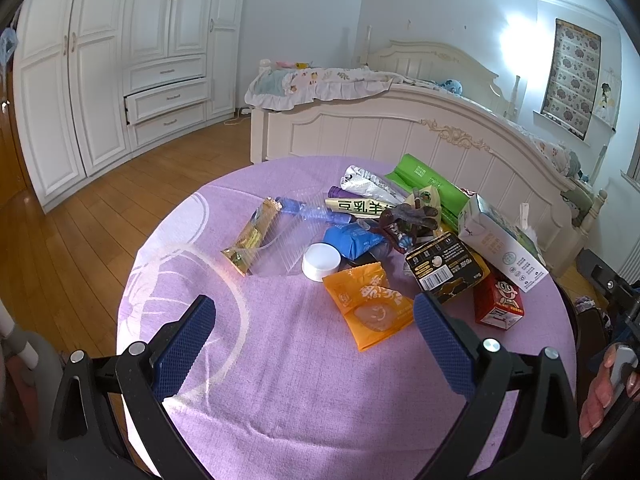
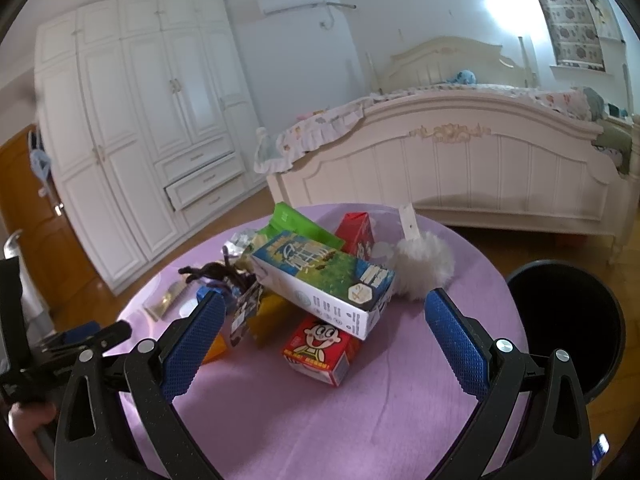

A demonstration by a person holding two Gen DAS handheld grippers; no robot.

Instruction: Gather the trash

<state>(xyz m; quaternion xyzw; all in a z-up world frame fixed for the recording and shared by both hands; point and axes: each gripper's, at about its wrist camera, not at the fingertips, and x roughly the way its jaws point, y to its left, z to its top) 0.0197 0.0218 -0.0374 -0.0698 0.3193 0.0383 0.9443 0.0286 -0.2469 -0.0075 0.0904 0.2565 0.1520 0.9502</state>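
Observation:
A heap of trash lies on a round table with a purple cloth. In the left wrist view an orange wrapper lies closest, with a white cap, a clear plastic tray and a black barcode box behind it. My left gripper hovers open above the near cloth, nothing between its fingers. In the right wrist view a red cartoon carton lies under a blue-green milk box. My right gripper is open just in front of them. A black bin stands to the right.
A white fluffy duster lies at the table's far right. A cream bed stands behind the table and white wardrobes line the left wall over wooden floor. A hand holds the other gripper at the right edge.

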